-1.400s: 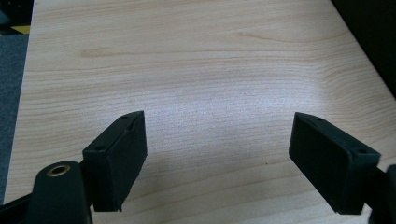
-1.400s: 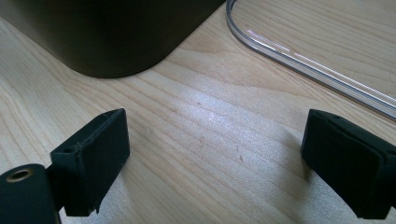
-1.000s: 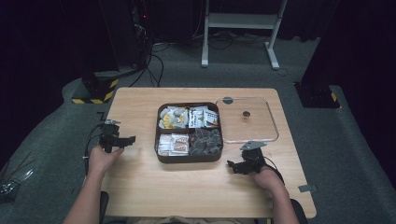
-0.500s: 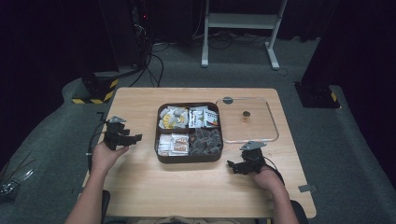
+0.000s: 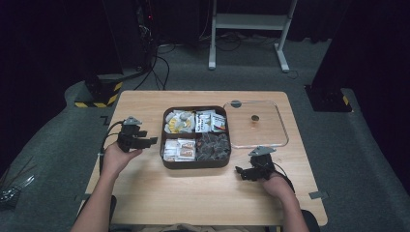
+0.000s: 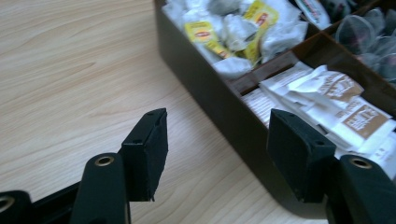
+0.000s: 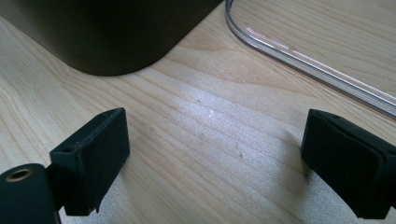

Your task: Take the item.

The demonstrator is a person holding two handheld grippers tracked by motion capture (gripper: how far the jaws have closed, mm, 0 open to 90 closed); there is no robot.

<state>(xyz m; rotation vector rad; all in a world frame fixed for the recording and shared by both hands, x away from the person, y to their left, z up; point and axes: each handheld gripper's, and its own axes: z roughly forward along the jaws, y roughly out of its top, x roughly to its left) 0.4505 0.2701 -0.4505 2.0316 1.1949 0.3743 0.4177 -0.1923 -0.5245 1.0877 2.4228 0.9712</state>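
High view: both tongs, left (image 5: 145, 141) and right (image 5: 245, 173), spread, empty. Sachets (image 6: 327, 100) look light, crinkly; pinch one by its edge.

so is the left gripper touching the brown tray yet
Apart. In the left gripper view the left gripper hangs open above bare table, its right jaw short of the brown tray wall, wood visible between. The high view agrees.

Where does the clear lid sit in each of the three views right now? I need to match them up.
High view: clear lid lies flat on the table, right of the brown tray.
Left gripper view: not in it.
Right gripper view: its curved rim crosses the upper right.
Shared landmark: the brown tray's wall.
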